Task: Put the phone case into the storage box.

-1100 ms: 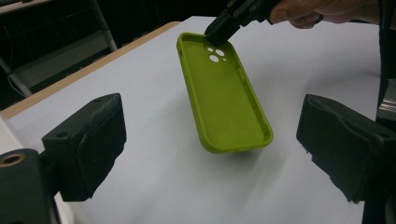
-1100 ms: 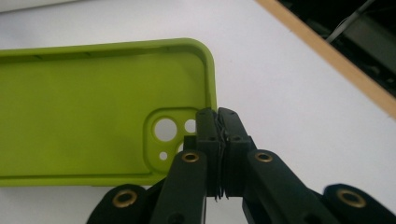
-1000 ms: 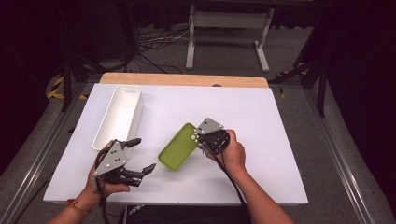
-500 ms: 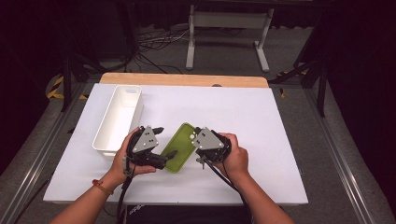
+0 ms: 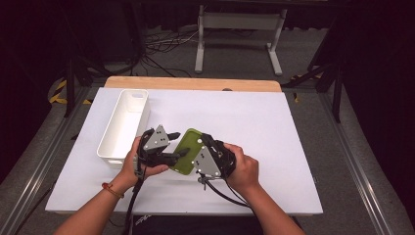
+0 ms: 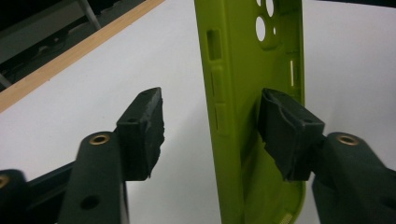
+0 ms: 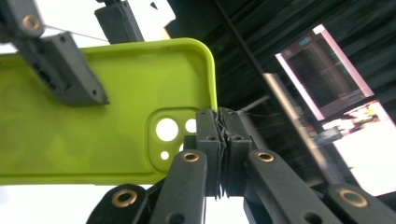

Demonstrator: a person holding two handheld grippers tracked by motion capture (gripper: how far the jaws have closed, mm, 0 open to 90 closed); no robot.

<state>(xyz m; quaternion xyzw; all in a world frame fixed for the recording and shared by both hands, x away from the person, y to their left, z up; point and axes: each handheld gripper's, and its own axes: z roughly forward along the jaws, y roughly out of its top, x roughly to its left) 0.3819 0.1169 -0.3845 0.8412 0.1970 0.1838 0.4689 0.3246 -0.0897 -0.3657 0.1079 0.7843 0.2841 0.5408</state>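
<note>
A lime-green phone case [image 5: 185, 152] is held tilted above the white table, near its front middle. My right gripper [image 5: 200, 143] is shut on the case's corner by the camera cut-out, seen close in the right gripper view [image 7: 218, 116] on the case [image 7: 93, 126]. My left gripper [image 5: 177, 143] straddles the case's long edge [image 6: 243, 93] from the left. Its jaws have just been closing. One pad [image 6: 285, 130] lies against the inside of the case. The other pad [image 6: 144, 126] stands clear of the outer wall.
An empty white rectangular tray [image 5: 125, 125] sits on the table's left side, just behind my left hand. The white table top [image 5: 274, 127] ends in a wooden strip [image 5: 195, 84] at the back. Beyond it are dark floor, cables and a metal stand.
My left gripper has come in from the front left to the case and its jaws have narrowed around the case's edge. My right gripper has shifted a little with the case.
</note>
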